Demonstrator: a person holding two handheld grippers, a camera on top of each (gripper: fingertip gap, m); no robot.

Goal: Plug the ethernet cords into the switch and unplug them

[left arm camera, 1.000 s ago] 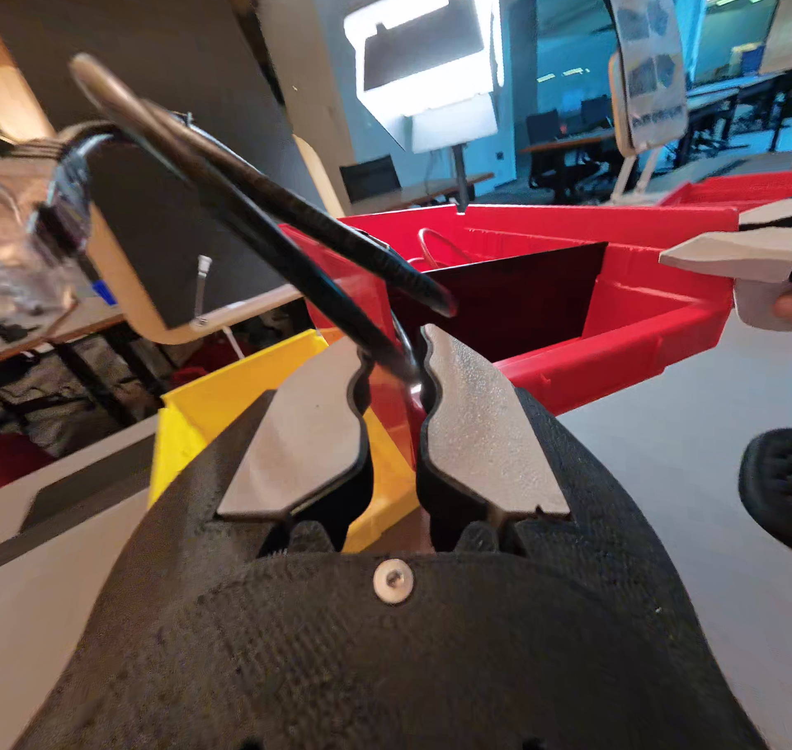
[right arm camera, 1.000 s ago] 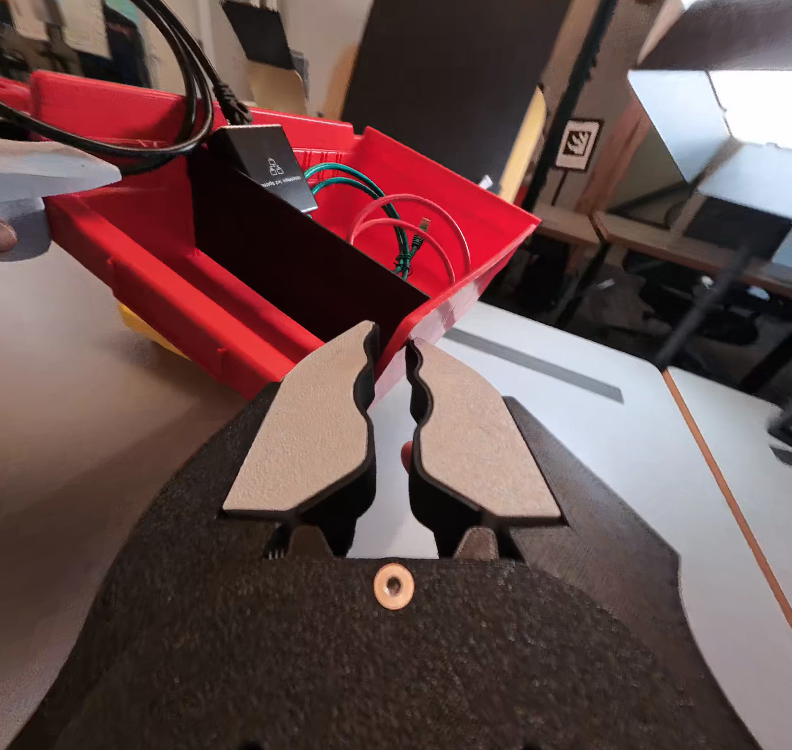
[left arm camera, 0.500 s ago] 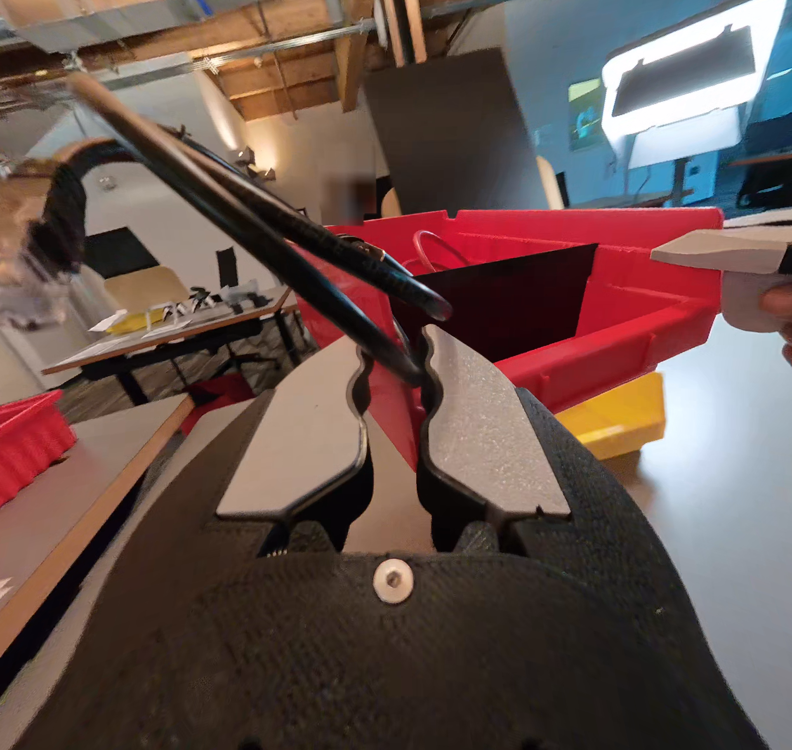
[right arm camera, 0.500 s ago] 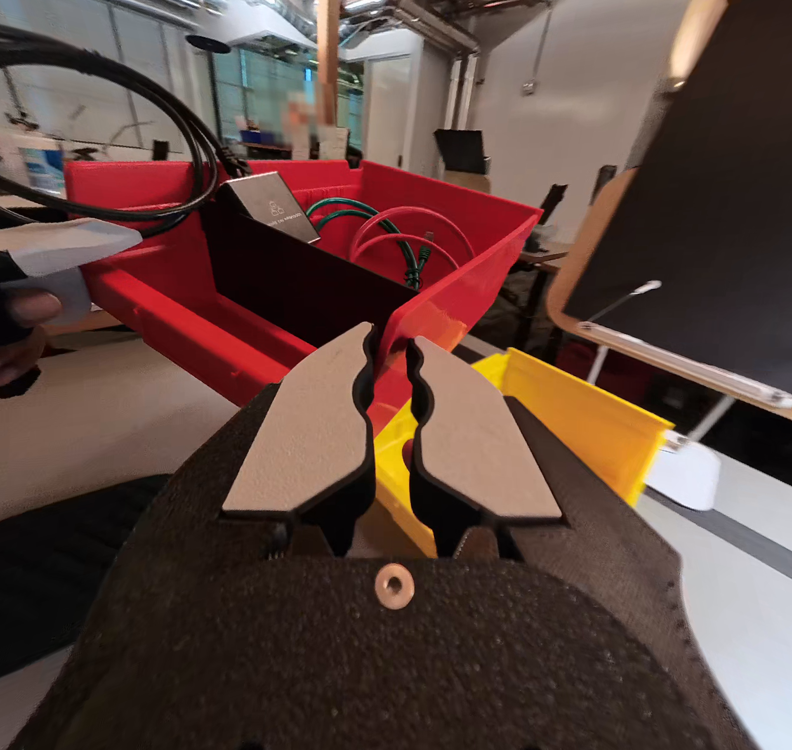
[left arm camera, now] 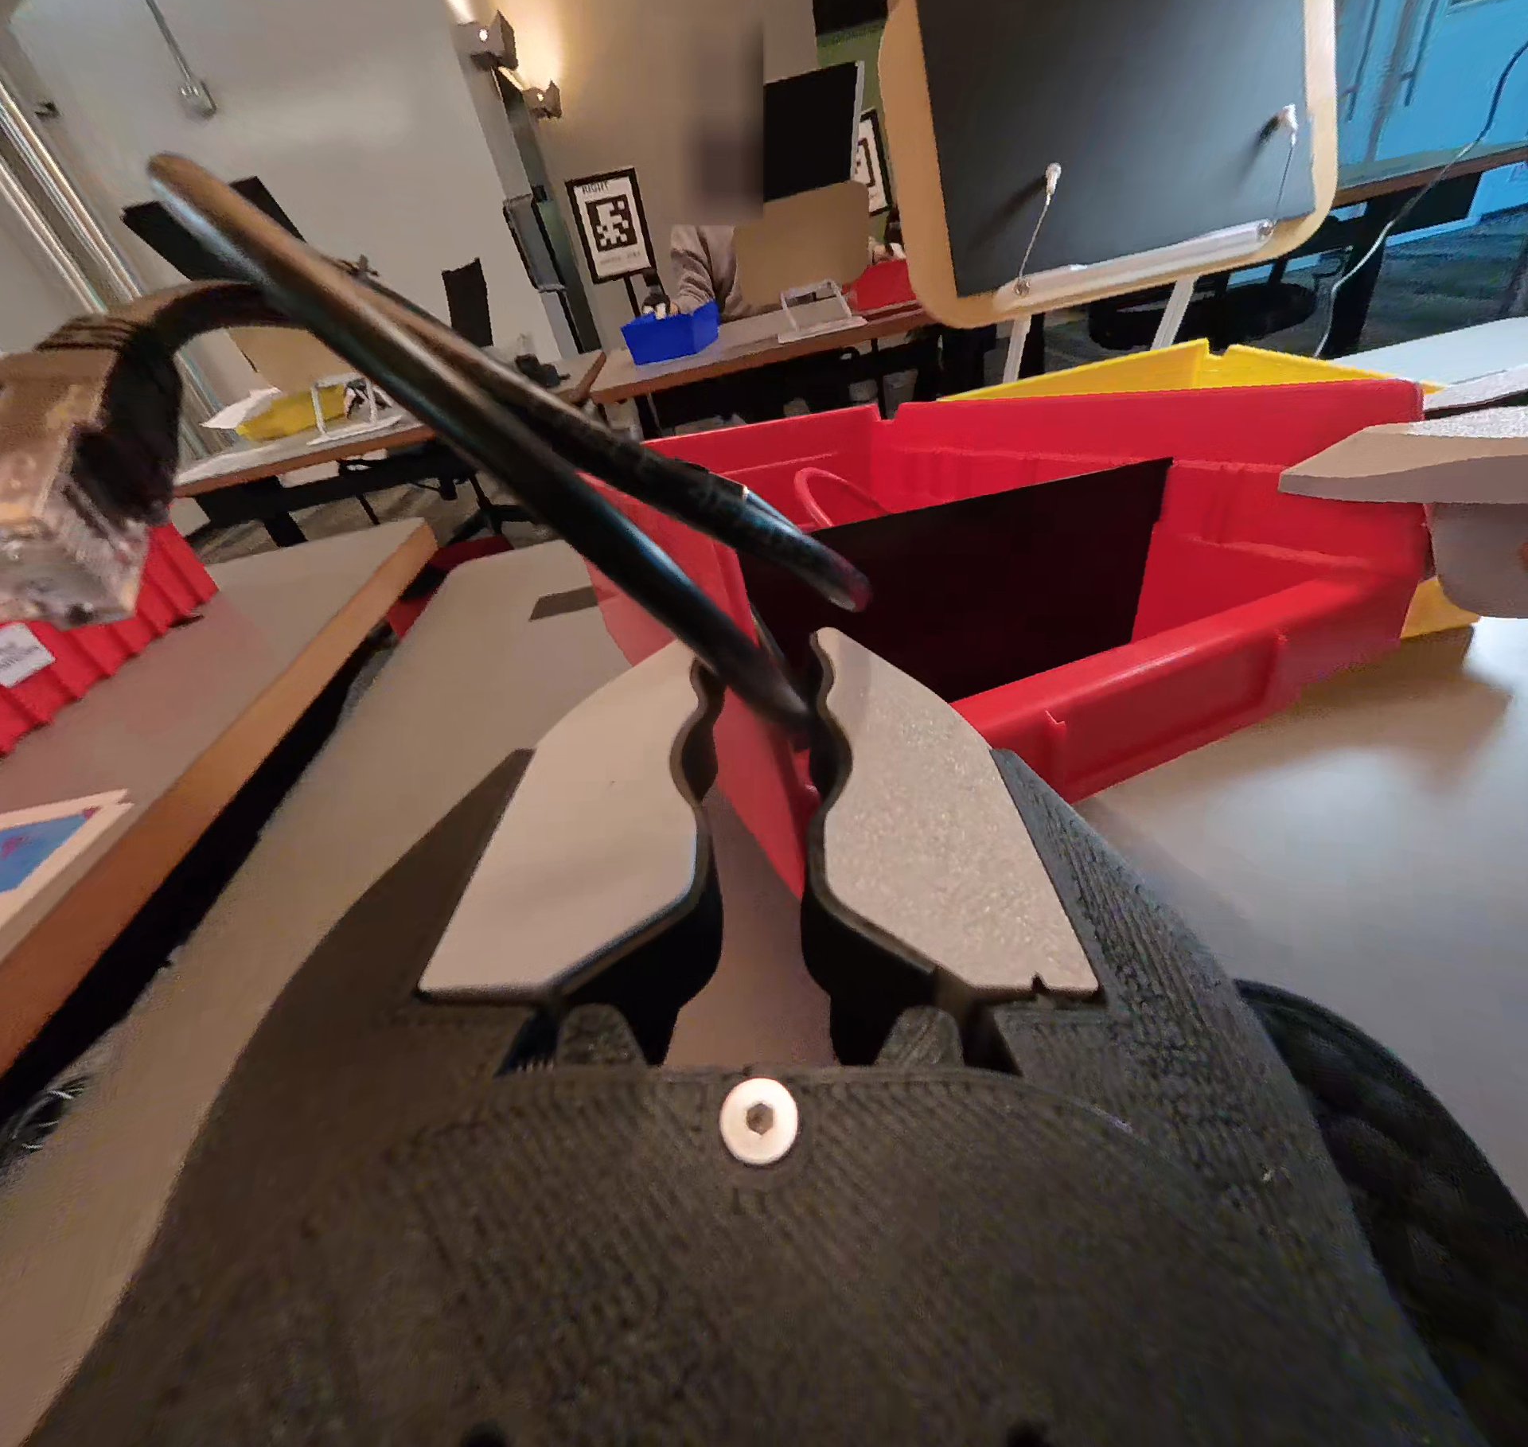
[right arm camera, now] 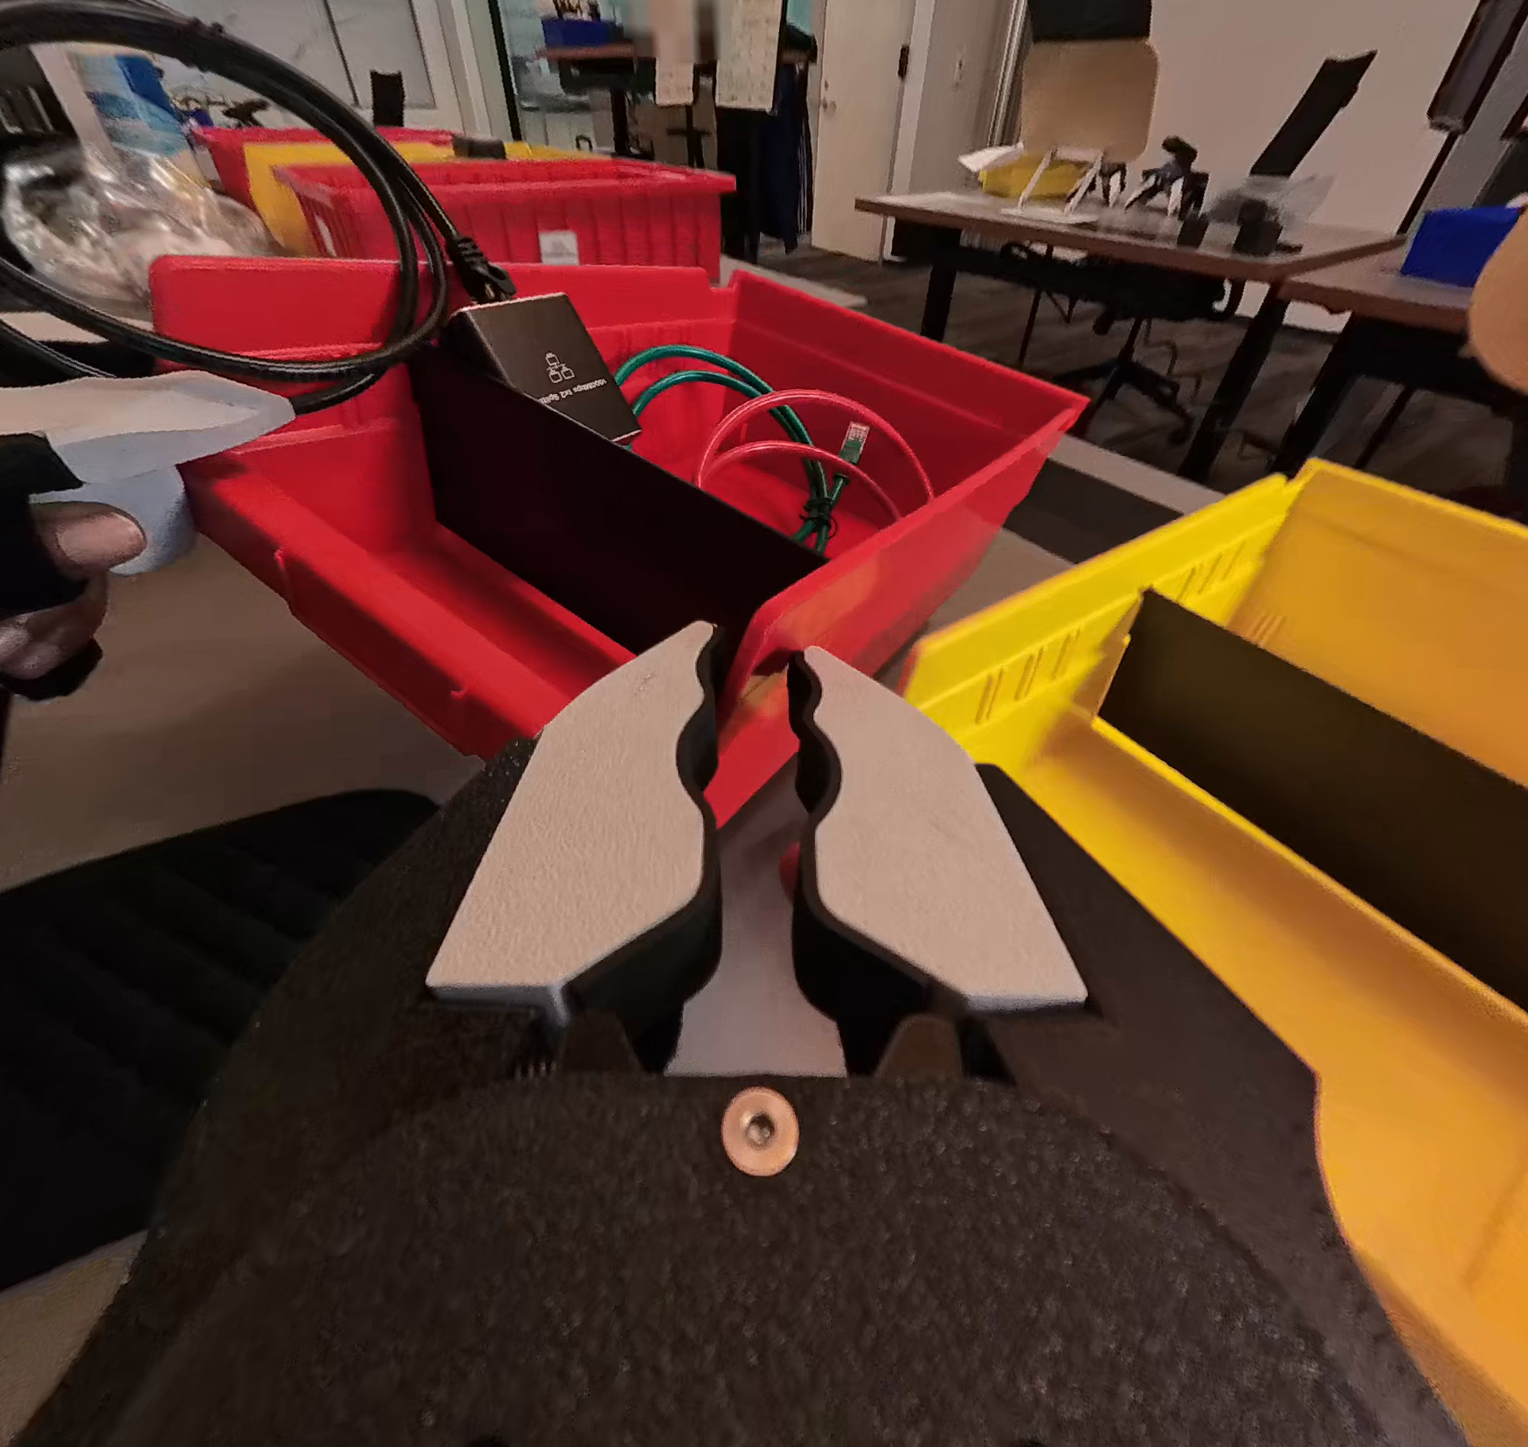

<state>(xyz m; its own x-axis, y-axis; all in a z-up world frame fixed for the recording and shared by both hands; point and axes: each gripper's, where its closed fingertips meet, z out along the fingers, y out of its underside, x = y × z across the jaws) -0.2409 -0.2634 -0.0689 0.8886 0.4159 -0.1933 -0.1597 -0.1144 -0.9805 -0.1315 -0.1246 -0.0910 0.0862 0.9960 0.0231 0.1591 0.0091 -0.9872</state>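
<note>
My left gripper (left arm camera: 761, 663) is shut on a black ethernet cord (left arm camera: 496, 415). The cord loops up to a clear plug (left arm camera: 58, 498) hanging free at the far left. The corner of a red bin (left arm camera: 1157, 680) shows in the gap behind the fingertips. My right gripper (right arm camera: 752, 655) is shut on the opposite corner wall of the red bin (right arm camera: 909, 547). Inside the bin, a small black switch (right arm camera: 554, 369) leans on a black divider (right arm camera: 595, 514), with the black cord (right arm camera: 397, 192) plugged into it. A green cord (right arm camera: 728, 382) and a red cord (right arm camera: 827, 431) lie coiled beside it.
A yellow bin (right arm camera: 1240, 787) with a black divider sits close on the right of the red bin. More red bins (right arm camera: 513, 200) stand behind it. The grey tabletop (left arm camera: 1282, 828) lies under both grippers. A black board on a stand (left arm camera: 1116, 109) and desks stand beyond. The tips of one gripper are about 20 cm away from the tips of the other.
Both views have swung round while the red bin stays fixed between the grippers. The yellow bin now lies at the right. Both grips are unchanged.
</note>
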